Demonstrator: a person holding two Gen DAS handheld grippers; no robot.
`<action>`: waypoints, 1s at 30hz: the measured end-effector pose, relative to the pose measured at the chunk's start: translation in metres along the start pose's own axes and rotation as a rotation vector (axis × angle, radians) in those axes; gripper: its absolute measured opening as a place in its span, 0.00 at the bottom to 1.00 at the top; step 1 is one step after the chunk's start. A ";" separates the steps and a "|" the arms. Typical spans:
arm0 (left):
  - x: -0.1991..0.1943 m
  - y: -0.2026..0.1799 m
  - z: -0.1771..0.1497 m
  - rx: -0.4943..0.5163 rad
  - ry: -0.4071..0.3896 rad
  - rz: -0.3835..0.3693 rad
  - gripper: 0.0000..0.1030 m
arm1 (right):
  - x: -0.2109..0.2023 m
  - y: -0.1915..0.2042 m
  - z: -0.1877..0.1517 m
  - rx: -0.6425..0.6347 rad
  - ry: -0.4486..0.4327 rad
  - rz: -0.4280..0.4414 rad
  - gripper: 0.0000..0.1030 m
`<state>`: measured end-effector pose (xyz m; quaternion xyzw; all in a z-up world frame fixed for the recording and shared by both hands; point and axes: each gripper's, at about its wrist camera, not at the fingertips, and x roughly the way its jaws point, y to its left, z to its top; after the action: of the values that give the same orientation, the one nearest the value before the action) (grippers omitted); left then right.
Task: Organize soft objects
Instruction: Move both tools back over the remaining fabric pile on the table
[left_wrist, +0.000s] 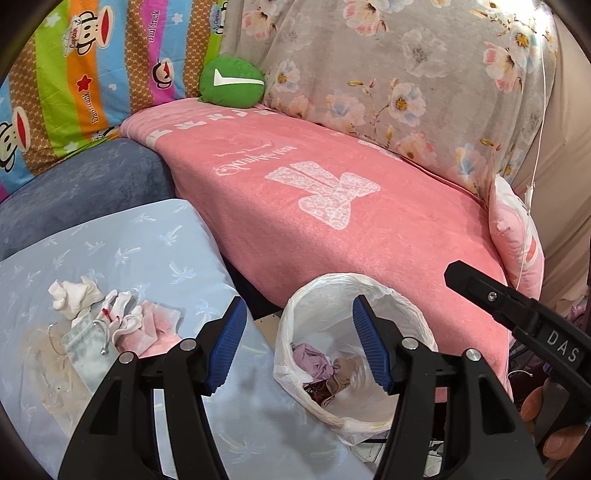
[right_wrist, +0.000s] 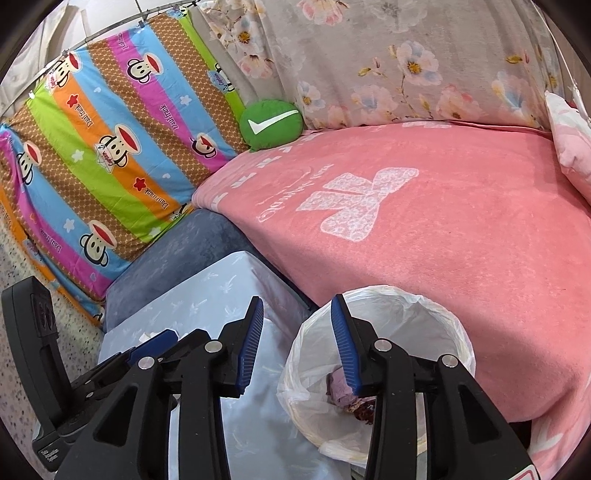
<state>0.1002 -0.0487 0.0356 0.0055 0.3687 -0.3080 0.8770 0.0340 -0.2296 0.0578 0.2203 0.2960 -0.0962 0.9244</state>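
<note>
A small pile of soft items (left_wrist: 110, 317), white socks, a pink cloth and a pale drawstring pouch, lies on the light blue cover (left_wrist: 147, 251) at the left. A bin lined with a white plastic bag (left_wrist: 354, 354) stands between that cover and the pink bed; crumpled purple, beige and dark red cloths (left_wrist: 328, 373) lie inside it. My left gripper (left_wrist: 299, 343) is open and empty, over the bin's left rim. My right gripper (right_wrist: 297, 341) is open and empty too, above the bin's (right_wrist: 380, 365) left edge. The right gripper's black body (left_wrist: 517, 314) shows at the far right.
A pink blanket (left_wrist: 332, 206) covers the bed. A green round cushion (left_wrist: 231, 83) with a white tick sits in the far corner. Striped cartoon fabric (right_wrist: 110, 147) and grey floral fabric (left_wrist: 406, 74) hang behind. A blue-grey cushion (left_wrist: 85, 192) and a pink pillow (left_wrist: 513, 236) lie nearby.
</note>
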 end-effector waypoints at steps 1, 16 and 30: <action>-0.001 0.003 0.000 -0.005 -0.001 0.004 0.56 | 0.002 0.003 -0.001 -0.005 0.004 0.004 0.37; -0.024 0.083 -0.025 -0.125 -0.004 0.139 0.69 | 0.035 0.071 -0.029 -0.106 0.086 0.074 0.43; -0.042 0.179 -0.061 -0.269 0.032 0.286 0.70 | 0.096 0.159 -0.085 -0.241 0.225 0.148 0.47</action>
<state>0.1355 0.1331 -0.0204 -0.0547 0.4159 -0.1281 0.8987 0.1179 -0.0541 -0.0049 0.1386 0.3898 0.0335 0.9098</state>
